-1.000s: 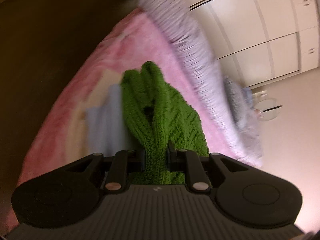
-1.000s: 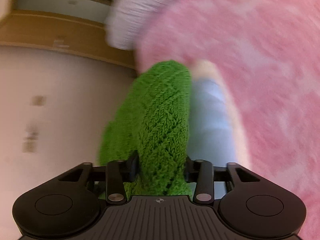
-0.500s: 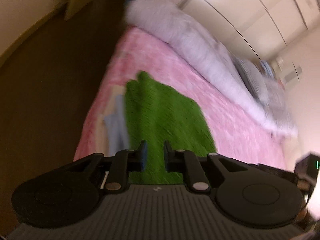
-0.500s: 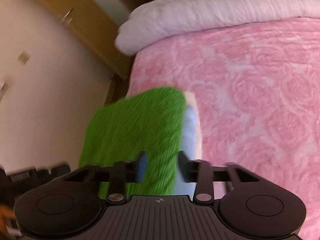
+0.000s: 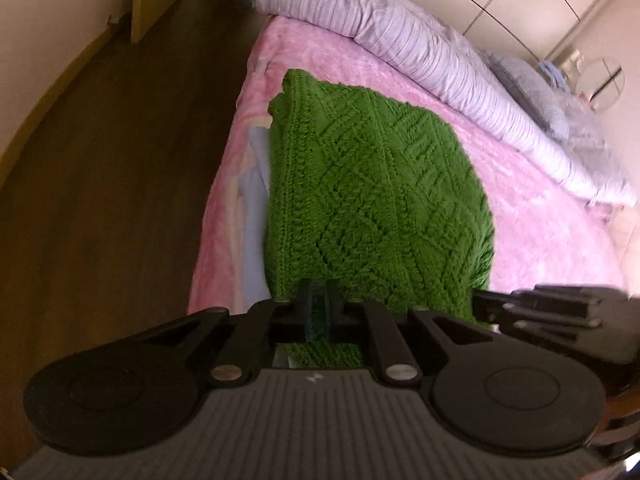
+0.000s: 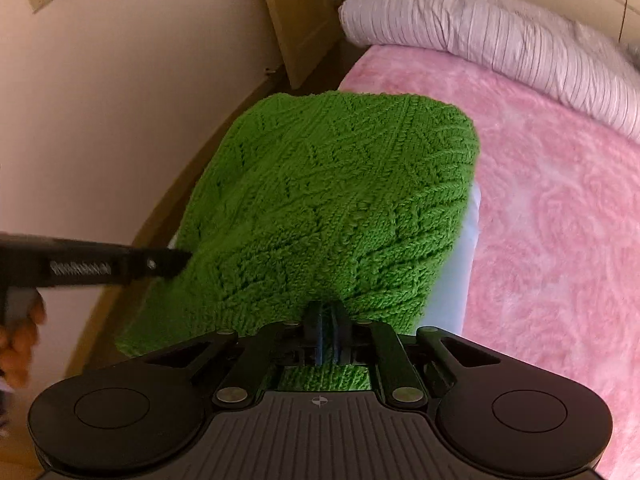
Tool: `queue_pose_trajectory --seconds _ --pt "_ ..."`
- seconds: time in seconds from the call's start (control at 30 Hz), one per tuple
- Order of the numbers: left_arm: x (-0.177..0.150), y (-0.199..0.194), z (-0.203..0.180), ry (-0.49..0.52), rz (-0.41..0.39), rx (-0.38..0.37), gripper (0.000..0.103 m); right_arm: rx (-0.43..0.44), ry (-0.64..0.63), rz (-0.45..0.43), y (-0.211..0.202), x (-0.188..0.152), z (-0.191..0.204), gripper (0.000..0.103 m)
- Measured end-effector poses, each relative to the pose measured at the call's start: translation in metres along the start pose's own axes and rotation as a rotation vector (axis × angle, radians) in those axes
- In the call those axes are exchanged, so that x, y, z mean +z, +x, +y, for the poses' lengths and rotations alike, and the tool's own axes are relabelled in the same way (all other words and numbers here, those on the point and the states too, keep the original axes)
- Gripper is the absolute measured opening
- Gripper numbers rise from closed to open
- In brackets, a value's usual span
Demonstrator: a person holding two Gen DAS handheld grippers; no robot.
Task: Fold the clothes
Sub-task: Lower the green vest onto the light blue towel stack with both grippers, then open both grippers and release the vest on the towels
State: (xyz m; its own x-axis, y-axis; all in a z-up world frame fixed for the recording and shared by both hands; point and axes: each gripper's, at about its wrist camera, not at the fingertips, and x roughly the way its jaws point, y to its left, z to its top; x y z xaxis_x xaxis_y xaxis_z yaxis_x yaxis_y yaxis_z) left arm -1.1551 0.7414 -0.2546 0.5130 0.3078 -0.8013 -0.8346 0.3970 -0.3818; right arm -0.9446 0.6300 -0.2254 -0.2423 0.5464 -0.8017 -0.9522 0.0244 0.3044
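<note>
A green cable-knit sweater is spread wide over the near-left part of the pink bed. My left gripper is shut on its near edge, with green knit pinched between the fingers. In the right wrist view the same sweater fans out ahead, and my right gripper is shut on its near edge too. Each gripper shows in the other's view: the right gripper at the sweater's right corner, the left gripper at its left side, held by a hand.
A light blue garment lies under the sweater on the bed, also showing as the blue garment at the sweater's right. A rolled lilac duvet runs along the far side. Dark wood floor lies left of the bed, near a wall.
The sweater hung bunched and narrow from both grippers; now it is stretched wide and flat between them over the bed. Both views have swung and steadied.
</note>
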Motion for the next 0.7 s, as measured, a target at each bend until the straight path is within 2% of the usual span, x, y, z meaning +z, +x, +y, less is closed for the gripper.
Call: queue_pose_trajectory --seconds 0.1,0.3,0.37,0.47,0.53,0.63,0.7 --pt "0.003 -0.009 -0.011 0.022 0.004 0.005 0.006 0.019 0.032 -0.019 -0.01 -0.003 -0.004 0.009" --pt "-0.001 -0.03 -0.026 -0.004 -0.015 -0.038 0.006 0.057 0.095 -0.058 -0.03 -0.01 -0.011 0.009" --pt "-0.007 -0.026 -0.029 0.017 0.009 -0.036 0.006 0.069 0.116 -0.071 -0.037 -0.012 -0.013 0.009" --pt "-0.017 -0.015 -0.024 0.011 0.041 -0.012 0.006 0.073 0.12 0.046 -0.008 -0.021 -0.003 0.009" --pt "-0.018 -0.015 -0.02 -0.018 0.051 -0.012 0.006 0.047 0.112 0.071 0.0 -0.024 0.002 0.009" --pt "-0.012 -0.028 -0.026 -0.015 0.035 -0.008 0.005 0.037 0.087 0.047 -0.012 -0.015 0.008 0.009" --pt "-0.009 -0.036 -0.029 -0.007 0.015 -0.008 0.006 0.046 0.069 -0.016 -0.025 -0.008 0.012 0.009"
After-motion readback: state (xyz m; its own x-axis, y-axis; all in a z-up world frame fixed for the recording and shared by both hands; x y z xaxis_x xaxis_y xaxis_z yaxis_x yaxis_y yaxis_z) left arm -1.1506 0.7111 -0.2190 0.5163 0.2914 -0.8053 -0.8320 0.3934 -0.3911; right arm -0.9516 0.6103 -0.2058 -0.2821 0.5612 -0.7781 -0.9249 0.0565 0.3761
